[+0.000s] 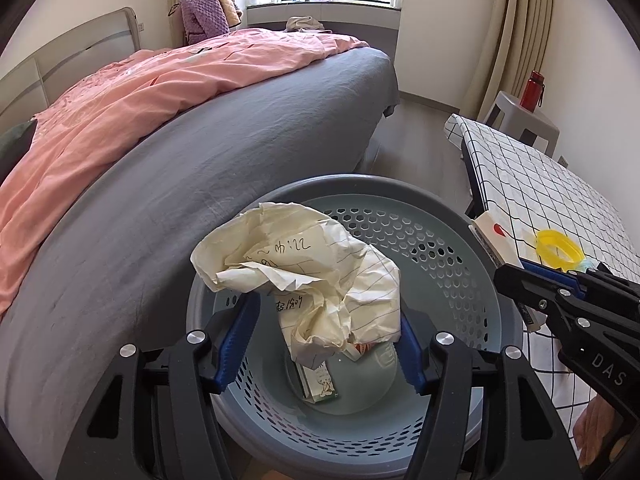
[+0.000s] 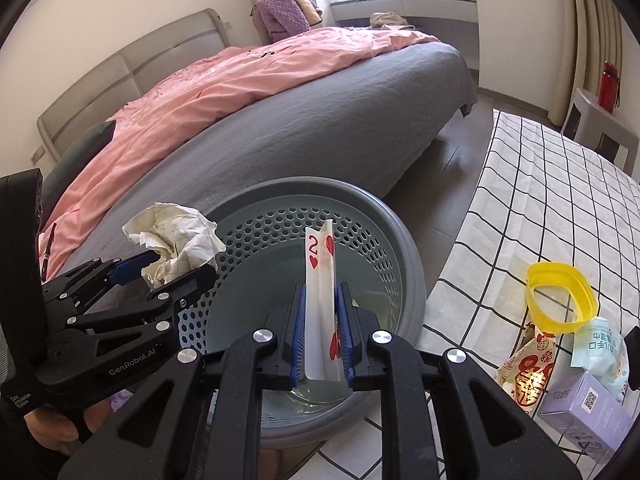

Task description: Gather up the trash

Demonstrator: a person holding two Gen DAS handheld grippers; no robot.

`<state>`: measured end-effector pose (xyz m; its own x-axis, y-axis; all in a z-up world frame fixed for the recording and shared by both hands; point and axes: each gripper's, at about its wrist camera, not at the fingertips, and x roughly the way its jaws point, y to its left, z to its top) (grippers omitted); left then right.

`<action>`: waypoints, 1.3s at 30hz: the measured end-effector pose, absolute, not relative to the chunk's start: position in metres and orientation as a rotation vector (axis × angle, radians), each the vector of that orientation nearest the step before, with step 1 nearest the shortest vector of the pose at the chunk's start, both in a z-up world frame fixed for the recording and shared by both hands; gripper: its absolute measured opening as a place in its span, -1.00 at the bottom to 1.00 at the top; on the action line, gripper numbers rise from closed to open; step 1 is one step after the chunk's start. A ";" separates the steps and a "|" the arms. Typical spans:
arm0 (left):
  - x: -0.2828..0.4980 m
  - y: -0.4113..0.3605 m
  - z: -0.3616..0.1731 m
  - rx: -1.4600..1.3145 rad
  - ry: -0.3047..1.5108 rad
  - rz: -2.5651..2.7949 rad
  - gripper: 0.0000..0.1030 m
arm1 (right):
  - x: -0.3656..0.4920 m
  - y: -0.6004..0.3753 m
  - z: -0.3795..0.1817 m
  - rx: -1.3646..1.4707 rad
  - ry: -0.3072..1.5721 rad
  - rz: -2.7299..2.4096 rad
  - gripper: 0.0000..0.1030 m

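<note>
My left gripper (image 1: 324,320) is shut on a crumpled sheet of lined paper (image 1: 312,264) and holds it over a round grey-blue perforated basket (image 1: 452,240). A small printed carton (image 1: 320,380) lies on the basket's floor. In the right wrist view my right gripper (image 2: 320,296) is shut on a folded two-of-hearts playing card (image 2: 320,256), upright above the same basket (image 2: 384,240). The left gripper (image 2: 180,268) with the paper (image 2: 176,236) hangs over the basket's left rim. The right gripper (image 1: 516,276) and the card (image 1: 486,228) show at the basket's right edge.
A table with a black-and-white checked cloth (image 2: 540,200) stands to the right, bearing a yellow plastic ring (image 2: 560,300), snack packets (image 2: 524,368) and a pale purple box (image 2: 584,412). A bed with a grey sheet (image 2: 320,120) and pink cover runs along the left. A red bottle (image 1: 532,90) stands on a white stool.
</note>
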<state>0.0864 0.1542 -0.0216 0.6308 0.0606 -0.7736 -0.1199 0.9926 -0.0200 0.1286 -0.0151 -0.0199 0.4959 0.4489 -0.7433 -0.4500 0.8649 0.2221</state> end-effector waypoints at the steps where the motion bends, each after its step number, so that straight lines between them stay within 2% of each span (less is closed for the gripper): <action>1: 0.086 0.155 -0.021 -0.071 0.880 0.107 0.21 | 0.129 -0.015 -0.020 -0.003 0.898 0.543 -0.66; 5: 0.085 0.158 -0.020 -0.067 0.872 0.134 0.32 | 0.127 -0.017 -0.015 -0.006 0.879 0.537 -0.56; 6: 0.085 0.158 -0.020 -0.067 0.873 0.136 0.34 | 0.126 -0.018 -0.014 -0.005 0.875 0.536 -0.48; 7: 0.085 0.159 -0.020 -0.068 0.873 0.139 0.37 | 0.126 -0.019 -0.014 -0.003 0.870 0.533 -0.30; 9: 0.084 0.160 -0.019 -0.065 0.869 0.147 0.38 | 0.125 -0.020 -0.012 -0.003 0.858 0.525 -0.21; 14: 0.083 0.160 -0.018 -0.063 0.861 0.160 0.44 | 0.124 -0.022 -0.010 0.000 0.855 0.523 -0.21; 39: 0.081 0.158 -0.016 -0.057 0.846 0.181 0.44 | 0.123 -0.023 -0.013 -0.005 0.861 0.503 -0.16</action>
<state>0.0808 0.1580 -0.0156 0.6489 0.1367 -0.7485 -0.1823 0.9830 0.0214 0.1226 -0.0229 -0.0132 0.5429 0.4220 -0.7261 -0.4259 0.8835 0.1950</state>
